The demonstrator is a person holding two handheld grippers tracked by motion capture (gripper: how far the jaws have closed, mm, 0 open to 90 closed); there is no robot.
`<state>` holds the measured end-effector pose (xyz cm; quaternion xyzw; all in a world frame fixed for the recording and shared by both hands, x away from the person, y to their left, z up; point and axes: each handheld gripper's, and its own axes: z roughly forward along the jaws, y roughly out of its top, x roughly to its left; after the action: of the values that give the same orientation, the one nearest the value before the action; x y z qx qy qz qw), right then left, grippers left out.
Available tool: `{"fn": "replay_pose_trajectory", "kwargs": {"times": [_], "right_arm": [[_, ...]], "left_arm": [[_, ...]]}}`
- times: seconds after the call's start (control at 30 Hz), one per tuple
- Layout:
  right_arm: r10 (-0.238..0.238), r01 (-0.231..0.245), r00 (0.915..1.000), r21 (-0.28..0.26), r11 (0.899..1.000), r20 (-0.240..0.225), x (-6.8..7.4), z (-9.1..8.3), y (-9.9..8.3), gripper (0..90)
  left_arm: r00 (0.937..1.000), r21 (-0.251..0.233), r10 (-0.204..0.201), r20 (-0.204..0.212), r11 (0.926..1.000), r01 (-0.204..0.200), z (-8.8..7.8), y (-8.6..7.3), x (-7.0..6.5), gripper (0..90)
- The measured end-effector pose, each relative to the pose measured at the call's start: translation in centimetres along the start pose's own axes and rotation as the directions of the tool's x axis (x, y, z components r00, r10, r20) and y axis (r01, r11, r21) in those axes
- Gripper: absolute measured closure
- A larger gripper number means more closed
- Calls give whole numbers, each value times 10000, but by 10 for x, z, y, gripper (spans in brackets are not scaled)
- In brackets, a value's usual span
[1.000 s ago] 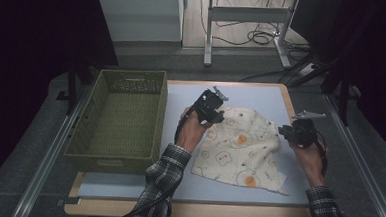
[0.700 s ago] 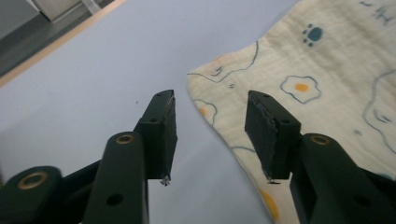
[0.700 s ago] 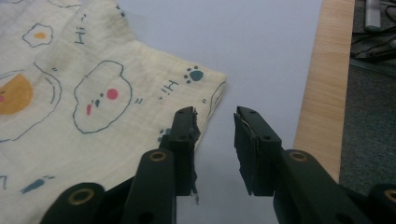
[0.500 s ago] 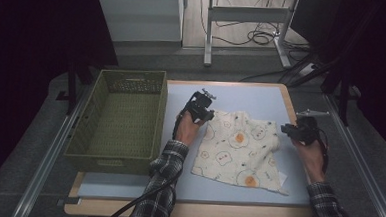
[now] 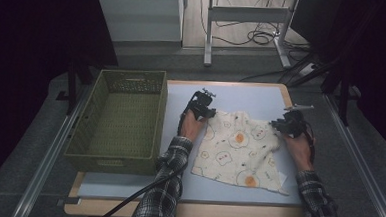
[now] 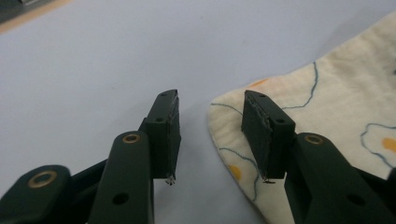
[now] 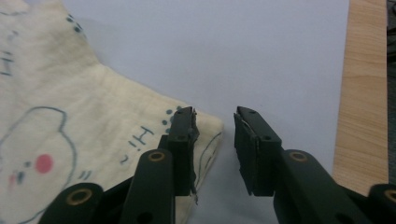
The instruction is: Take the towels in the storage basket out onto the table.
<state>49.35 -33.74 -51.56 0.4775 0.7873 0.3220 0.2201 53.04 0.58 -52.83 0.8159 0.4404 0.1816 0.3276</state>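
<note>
One basket point(image 5: 118, 119), nothing in it, left of the left gripper point(image 5: 201, 110). One cloth point(image 5: 239, 148) between two grippers. Left jaws partly open astride a corner; right gripper point(image 5: 286, 124) just widened, gripping nothing.

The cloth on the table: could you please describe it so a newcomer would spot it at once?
On the pale blue table, right of the green basket, lies the cloth. It is cream, flat, printed with fried eggs and little faces, unlike the plain surface around it.

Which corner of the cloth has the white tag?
The near right corner of the cloth, where the small white tag sticks out. The other three corners show none.
</note>
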Motion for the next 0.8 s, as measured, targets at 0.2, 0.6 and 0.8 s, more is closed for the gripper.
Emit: {"fn": "replay_pose_trajectory", "kwargs": {"times": [0.2,0.6,0.8], "right_arm": [[301,-299,9991,54,9995,-283,3,2,1,853],[375,-361,9990,-601,9975,233,-10,-21,35,884],[219,-226,9997,-886,9958,-96,-8,-33,47,883]], "left_arm": [[9970,-260,-360,690,9989,379,1,-3,-2,772],[9984,-1311,-526,-184,9901,497,-35,13,17,886],[9993,-1366,-309,-212,9902,277,-45,10,16,879]]}}
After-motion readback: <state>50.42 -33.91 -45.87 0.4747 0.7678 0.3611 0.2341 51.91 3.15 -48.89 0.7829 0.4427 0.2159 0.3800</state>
